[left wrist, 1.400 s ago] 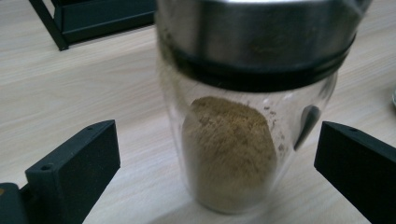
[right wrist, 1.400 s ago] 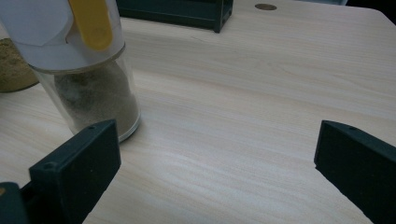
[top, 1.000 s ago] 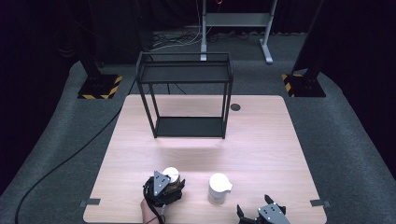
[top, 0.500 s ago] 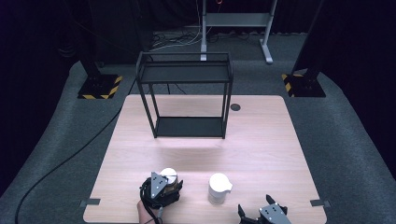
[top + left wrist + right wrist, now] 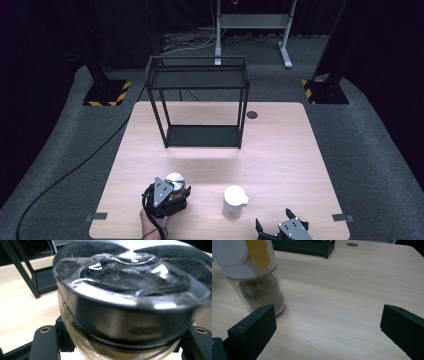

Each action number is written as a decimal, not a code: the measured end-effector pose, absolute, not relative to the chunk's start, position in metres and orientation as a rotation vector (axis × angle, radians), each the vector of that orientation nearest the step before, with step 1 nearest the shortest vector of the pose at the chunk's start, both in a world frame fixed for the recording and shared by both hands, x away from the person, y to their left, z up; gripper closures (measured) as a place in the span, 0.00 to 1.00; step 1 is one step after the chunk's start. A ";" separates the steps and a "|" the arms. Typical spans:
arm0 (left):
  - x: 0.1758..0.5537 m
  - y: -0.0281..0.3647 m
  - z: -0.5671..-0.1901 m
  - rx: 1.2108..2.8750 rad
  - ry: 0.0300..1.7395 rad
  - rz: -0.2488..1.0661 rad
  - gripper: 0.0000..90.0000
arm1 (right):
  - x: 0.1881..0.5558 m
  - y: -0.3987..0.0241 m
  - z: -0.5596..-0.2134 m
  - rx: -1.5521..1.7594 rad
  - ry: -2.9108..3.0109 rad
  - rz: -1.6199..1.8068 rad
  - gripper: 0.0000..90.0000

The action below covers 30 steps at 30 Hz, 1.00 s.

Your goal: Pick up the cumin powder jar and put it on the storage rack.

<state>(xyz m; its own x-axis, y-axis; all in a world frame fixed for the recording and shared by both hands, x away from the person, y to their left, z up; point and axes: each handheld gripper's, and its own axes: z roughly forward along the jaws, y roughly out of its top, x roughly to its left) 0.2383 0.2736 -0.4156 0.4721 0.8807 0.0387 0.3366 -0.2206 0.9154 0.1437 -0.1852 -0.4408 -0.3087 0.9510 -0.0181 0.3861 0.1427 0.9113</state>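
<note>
The left gripper clamped the jar near the counter's front edge — for lifting; the right gripper gaped empty beside the shaker.

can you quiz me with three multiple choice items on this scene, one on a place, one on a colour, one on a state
1. Where is the black rack?
A. far half of the table
B. on the floor
C. beside the right gripper

2. What colour is the tab on the white-capped jar?
A. red
B. yellow
C. green

3. How is the left gripper?
A. open over bare table
B. shut on the metal-lidded jar
C. resting inside the rack

Answers: 1 A, the rack stands toward the table's far edge; 2 B, the tab shows yellow; 3 B, its jaws flank the jar.
</note>
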 end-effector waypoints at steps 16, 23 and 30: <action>0.263 0.280 -0.395 1.770 1.002 0.723 0.34 | 0.142 -0.185 -0.439 1.282 1.783 1.130 0.00; 0.277 0.280 -0.388 1.786 0.981 0.729 0.34 | 0.143 -0.185 -0.440 1.282 1.784 1.128 0.00; 0.294 0.281 -0.378 1.789 0.966 0.726 0.34 | 0.142 -0.186 -0.439 1.282 1.781 1.127 0.00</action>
